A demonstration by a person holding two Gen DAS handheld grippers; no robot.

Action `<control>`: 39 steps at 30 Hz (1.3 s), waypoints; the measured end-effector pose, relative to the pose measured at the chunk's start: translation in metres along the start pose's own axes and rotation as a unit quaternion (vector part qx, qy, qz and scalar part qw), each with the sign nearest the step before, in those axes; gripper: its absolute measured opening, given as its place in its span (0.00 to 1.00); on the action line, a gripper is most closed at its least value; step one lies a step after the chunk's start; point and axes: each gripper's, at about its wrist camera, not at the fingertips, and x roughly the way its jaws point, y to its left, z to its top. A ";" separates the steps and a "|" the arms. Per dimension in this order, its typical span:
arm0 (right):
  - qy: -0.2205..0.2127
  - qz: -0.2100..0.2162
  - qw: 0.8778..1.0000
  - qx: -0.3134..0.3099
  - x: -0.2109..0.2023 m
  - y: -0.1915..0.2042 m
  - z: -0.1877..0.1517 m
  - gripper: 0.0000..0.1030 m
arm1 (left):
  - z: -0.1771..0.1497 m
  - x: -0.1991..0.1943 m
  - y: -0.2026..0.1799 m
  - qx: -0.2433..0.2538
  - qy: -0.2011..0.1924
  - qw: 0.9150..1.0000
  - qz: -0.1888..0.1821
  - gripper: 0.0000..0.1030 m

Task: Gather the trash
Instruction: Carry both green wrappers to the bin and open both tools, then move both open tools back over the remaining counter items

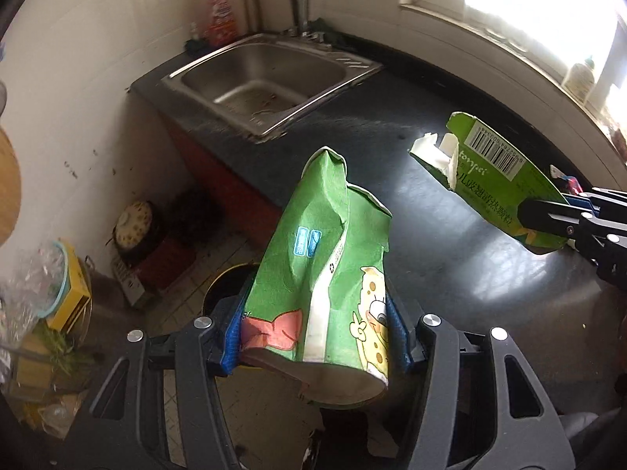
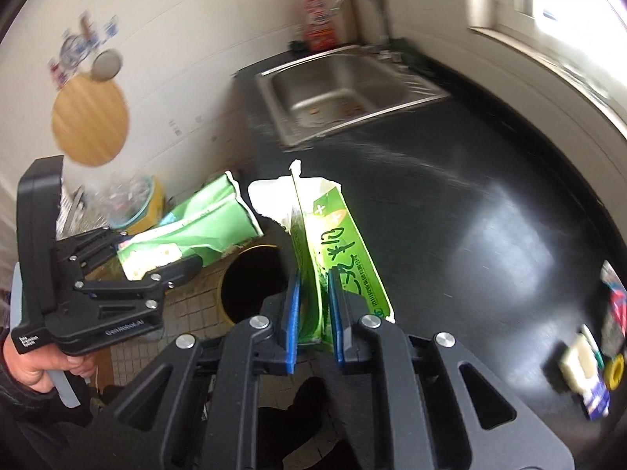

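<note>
My left gripper (image 1: 317, 333) is shut on a crumpled green cartoon snack bag (image 1: 325, 258) and holds it above a round trash bin (image 1: 225, 286) on the floor. In the right wrist view the left gripper (image 2: 156, 262) holds that bag (image 2: 196, 227) beside the bin opening (image 2: 250, 286). My right gripper (image 2: 315, 313) is shut on a torn green carton (image 2: 333, 243), held at the counter's edge near the bin. The carton (image 1: 497, 180) and right gripper (image 1: 544, 223) also show in the left wrist view.
A black countertop (image 2: 470, 196) runs to a steel sink (image 1: 266, 78) with a faucet. More small packets (image 2: 595, 360) lie on the counter at right. A cluttered rack (image 1: 47, 313) and a heater (image 1: 137, 231) stand on the tiled floor by the wall.
</note>
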 end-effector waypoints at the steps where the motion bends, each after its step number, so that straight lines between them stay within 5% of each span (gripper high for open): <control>1: 0.006 0.007 1.000 -0.007 0.008 0.010 0.004 0.14 | -0.006 0.002 0.012 -0.010 0.004 1.000 0.006 0.55; 10: 0.097 0.059 0.993 -0.013 0.126 0.088 0.025 0.14 | -0.065 0.058 0.113 -0.095 0.062 0.993 0.023 0.55; 17: 0.153 0.050 0.987 0.010 0.205 0.105 0.026 0.14 | -0.082 0.118 0.142 -0.119 0.080 0.990 0.002 0.56; 19: 0.169 0.044 0.985 0.008 0.224 0.110 0.027 0.23 | -0.082 0.132 0.146 -0.121 0.083 0.989 0.006 0.78; 20: 0.177 0.039 0.983 0.009 0.231 0.109 0.026 0.45 | -0.084 0.137 0.146 -0.124 0.083 0.989 0.022 0.87; 21: 0.180 0.036 0.983 0.010 0.236 0.107 0.025 0.63 | -0.086 0.143 0.149 -0.127 0.085 0.988 0.028 0.87; 22: 0.175 0.033 0.984 0.012 0.238 0.106 0.026 0.64 | -0.087 0.150 0.153 -0.131 0.094 0.987 0.021 0.87; 30: 0.147 0.031 0.989 0.000 0.194 0.089 0.027 0.69 | -0.081 0.135 0.146 -0.116 0.076 0.990 0.007 0.87; 33: 0.108 0.019 0.994 0.012 0.147 0.066 0.026 0.73 | -0.065 0.111 0.120 -0.076 0.052 0.996 0.004 0.87; 39: 0.004 -0.072 0.994 0.088 0.019 -0.028 0.003 0.77 | -0.008 0.072 0.027 0.029 -0.001 0.997 -0.070 0.89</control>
